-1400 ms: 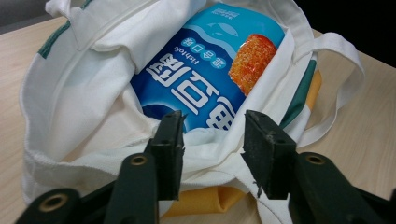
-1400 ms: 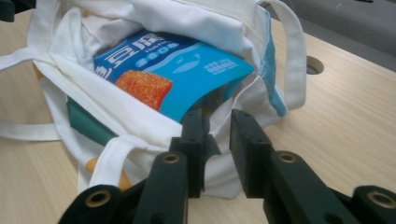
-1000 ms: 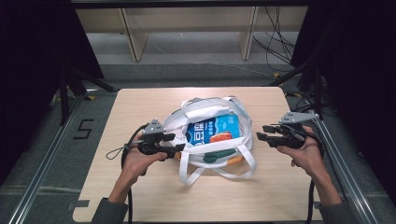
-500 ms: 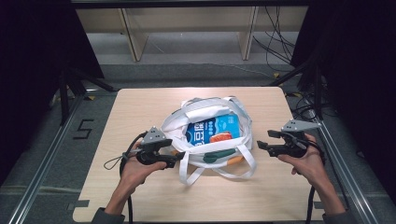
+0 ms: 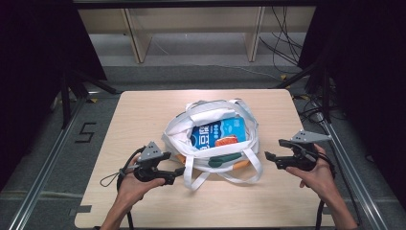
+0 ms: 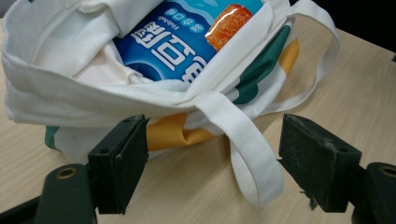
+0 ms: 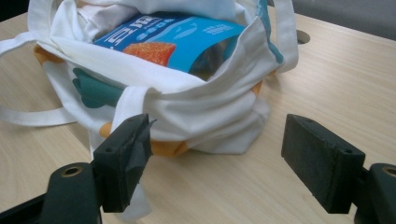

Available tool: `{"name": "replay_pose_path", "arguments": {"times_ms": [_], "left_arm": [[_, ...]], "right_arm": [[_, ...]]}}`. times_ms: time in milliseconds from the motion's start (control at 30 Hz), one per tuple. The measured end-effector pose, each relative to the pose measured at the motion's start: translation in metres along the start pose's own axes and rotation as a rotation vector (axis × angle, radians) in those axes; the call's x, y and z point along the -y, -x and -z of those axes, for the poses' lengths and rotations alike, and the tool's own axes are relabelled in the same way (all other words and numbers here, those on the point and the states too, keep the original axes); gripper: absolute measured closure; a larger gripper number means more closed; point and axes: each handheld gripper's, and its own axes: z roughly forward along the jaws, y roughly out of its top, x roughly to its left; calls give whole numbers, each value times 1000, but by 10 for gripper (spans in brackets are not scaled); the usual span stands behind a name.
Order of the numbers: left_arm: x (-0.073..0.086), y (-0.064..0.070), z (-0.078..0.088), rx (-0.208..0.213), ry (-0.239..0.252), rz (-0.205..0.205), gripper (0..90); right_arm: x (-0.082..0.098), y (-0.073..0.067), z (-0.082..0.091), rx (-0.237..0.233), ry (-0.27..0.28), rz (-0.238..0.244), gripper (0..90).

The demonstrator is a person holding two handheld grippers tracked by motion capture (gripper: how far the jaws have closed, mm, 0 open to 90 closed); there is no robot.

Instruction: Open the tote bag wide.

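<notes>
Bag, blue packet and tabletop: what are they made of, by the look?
Bag: white woven cloth, probably cotton canvas; matte, soft folds, flat straps. Blue packet: glossy plastic film, judging by its sheen and print. Tabletop: pale wood-grain board, likely laminate; smooth, matte.

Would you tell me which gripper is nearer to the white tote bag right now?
Left. The left gripper sits open right at the white tote bag, beside its strap; the right gripper hangs open a clear gap off.
</notes>
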Motion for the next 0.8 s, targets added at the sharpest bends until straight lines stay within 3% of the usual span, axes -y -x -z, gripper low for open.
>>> {"name": "replay_pose_path", "arguments": {"times_ms": [100,167,200,333,467,533,800], "left_arm": [[5,1,0,-11,-11,6,233],[8,1,0,-1,-11,6,231],[12,3,1,-11,-11,28,228],[15,4,1,-12,6,22,226],[20,7,0,-21,23,32,215],[23,9,0,-32,-1,8,214],[37,19,-4,0,-14,14,209]], "right_arm": [[2,-1,0,5,5,26,251],[4,-4,0,3,5,17,251],[7,-6,0,8,10,24,251],[11,-7,0,-7,12,25,248],[16,-10,2,11,7,17,240],[20,-12,4,2,-1,16,239],[36,-18,5,-2,-13,16,243]]}}
